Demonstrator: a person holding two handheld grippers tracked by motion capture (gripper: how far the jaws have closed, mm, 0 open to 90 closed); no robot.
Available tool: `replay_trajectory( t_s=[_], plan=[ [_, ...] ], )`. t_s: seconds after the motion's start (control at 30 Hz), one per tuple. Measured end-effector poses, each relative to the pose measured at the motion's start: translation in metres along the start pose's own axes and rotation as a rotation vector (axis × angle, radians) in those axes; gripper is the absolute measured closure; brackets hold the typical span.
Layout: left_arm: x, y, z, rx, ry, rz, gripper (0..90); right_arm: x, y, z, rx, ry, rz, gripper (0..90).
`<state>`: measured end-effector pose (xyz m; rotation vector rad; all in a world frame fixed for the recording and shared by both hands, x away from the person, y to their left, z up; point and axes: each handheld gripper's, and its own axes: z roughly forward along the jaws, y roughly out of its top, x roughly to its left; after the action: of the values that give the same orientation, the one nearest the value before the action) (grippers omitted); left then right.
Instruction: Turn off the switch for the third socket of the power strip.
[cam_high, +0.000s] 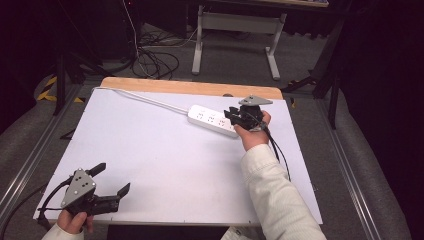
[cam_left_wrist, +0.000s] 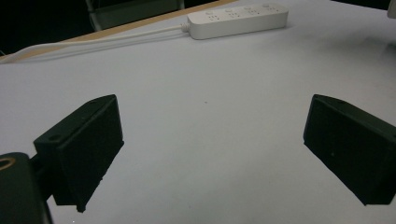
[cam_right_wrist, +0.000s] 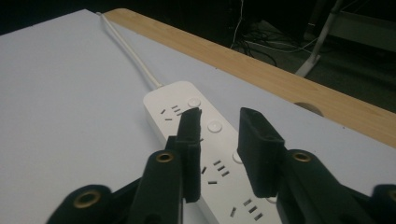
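A white power strip (cam_high: 212, 120) lies at the back right of the white table top (cam_high: 165, 165), its white cord (cam_high: 145, 99) running off to the back left corner. My right gripper (cam_high: 231, 114) hovers over the strip's right end. In the right gripper view its jaws stand a little apart, right gripper (cam_right_wrist: 219, 116) open and holding nothing, just above the power strip (cam_right_wrist: 175, 100) and one of its round buttons (cam_right_wrist: 214, 125). My left gripper (cam_high: 114, 178) rests near the front left corner; in its own view the left gripper (cam_left_wrist: 212, 116) is wide open, with the power strip (cam_left_wrist: 238, 18) far off.
A wooden edge (cam_high: 190, 87) borders the table at the back. Beyond it, loose cables (cam_high: 155, 62) lie on the floor beside a white desk frame (cam_high: 235, 30). Metal rails (cam_high: 30, 160) run along both sides of the table.
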<state>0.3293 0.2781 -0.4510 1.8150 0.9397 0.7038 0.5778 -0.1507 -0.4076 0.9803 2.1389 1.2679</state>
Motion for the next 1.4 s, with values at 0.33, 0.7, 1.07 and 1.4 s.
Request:
replay_trajectory(
  t_s=[0.33, 0.7, 1.07, 1.4],
  plan=[
    [-0.001, 0.0, 0.0, -0.002, 0.003, -0.002, 5.1, 0.002, 0.004, -0.034, -0.023, 0.029, 0.042, 43.2],
    [-0.001, 0.0, 0.0, 0.003, -0.005, -0.009, 5.1, 0.011, -0.005, -0.077, -0.042, 0.098, 0.01, 41.5],
    [-0.002, 0.0, 0.001, 0.003, -0.007, -0.018, 5.2, 0.019, -0.03, -0.115, -0.047, 0.135, 0.001, 41.9],
    [-0.001, 0.0, 0.0, 0.002, -0.018, -0.029, 5.0, 0.027, -0.052, -0.13, -0.043, 0.161, 0.021, 38.7]
  ],
)
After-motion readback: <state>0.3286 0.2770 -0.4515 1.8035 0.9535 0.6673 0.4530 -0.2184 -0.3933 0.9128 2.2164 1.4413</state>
